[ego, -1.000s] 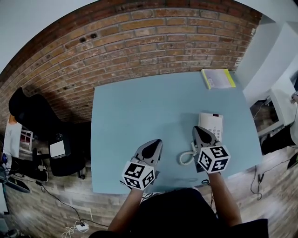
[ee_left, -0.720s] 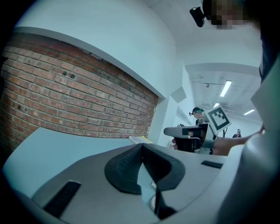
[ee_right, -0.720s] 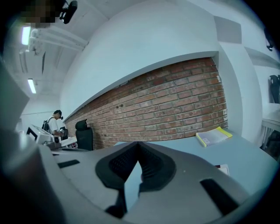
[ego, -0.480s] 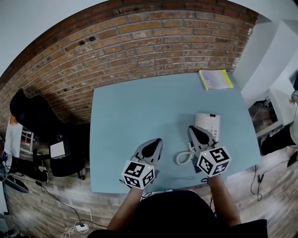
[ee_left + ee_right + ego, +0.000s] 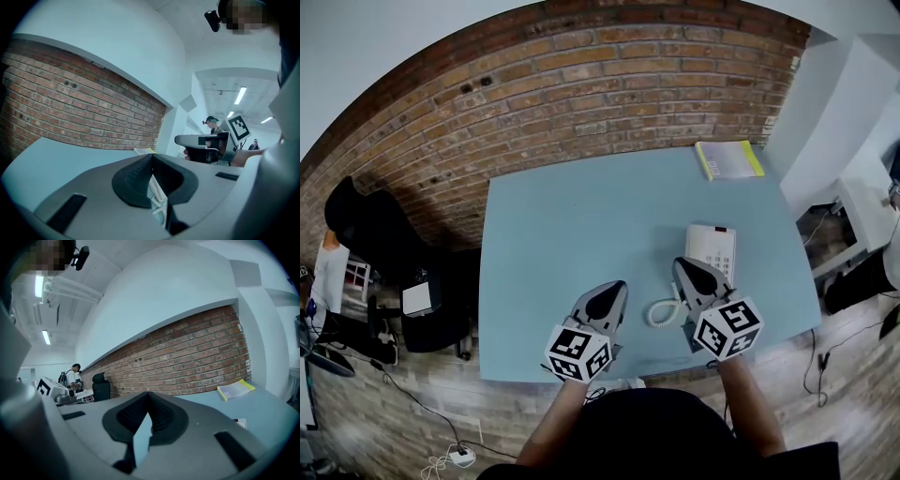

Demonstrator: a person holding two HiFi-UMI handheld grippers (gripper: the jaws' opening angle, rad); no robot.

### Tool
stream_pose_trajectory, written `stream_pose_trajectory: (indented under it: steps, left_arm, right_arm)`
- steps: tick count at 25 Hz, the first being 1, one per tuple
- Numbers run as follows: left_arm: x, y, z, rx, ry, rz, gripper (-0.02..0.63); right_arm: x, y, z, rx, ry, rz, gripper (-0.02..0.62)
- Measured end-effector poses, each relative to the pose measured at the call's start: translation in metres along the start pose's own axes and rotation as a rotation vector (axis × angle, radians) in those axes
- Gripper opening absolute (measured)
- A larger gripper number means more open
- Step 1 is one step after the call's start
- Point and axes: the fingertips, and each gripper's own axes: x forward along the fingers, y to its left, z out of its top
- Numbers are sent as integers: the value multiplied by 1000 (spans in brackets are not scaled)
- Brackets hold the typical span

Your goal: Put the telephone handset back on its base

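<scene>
The right gripper [image 5: 682, 267] has drawn back a little toward six o'clock, off the telephone base [image 5: 717, 246], so its tips now sit just past the base's nine o'clock edge; its jaws have stayed clenched tip to tip, and its own view shows only blue table through the slot behind them, so it is carrying nothing. The left gripper [image 5: 617, 289] has barely shifted and hangs over bare table at nine o'clock of the right one; its tips also meet. Something pale and ribbed shows in the gap below them in the left gripper view, and I cannot tell what it is. The coiled cord [image 5: 659, 312] has not moved; it lies on the table between the two grippers and runs in under the right one. I cannot pick out the handset itself; the right gripper covers the side of the base where it would rest. My reading is that an empty, closed gripper backing away suggests the handset is already set down, but whether it sits properly on the base cannot be confirmed from here.

The brick wall [image 5: 581, 94] fills twelve o'clock, with white walls at two o'clock; a wood-plank floor [image 5: 394, 422] with loose cables runs round the near side; the light-blue table [image 5: 572, 244] is mostly bare. A black office chair [image 5: 366, 225] stands off its nine o'clock edge; a yellow-edged notebook [image 5: 728, 159] lies at the far corner, at one o'clock, well apart from the base.
</scene>
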Motion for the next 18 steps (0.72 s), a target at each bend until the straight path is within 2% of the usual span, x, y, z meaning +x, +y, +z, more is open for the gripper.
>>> stream_pose_trajectory:
  steps: [7,18]
  left_arm:
    - [-8,-24,1,43,-2,1,9]
    - [-31,-63,1,74,-27,25,9]
  right_arm:
    - [-23,10,3,-8,-18,45,12]
    - [-76,19,11,-16,-48,53,12]
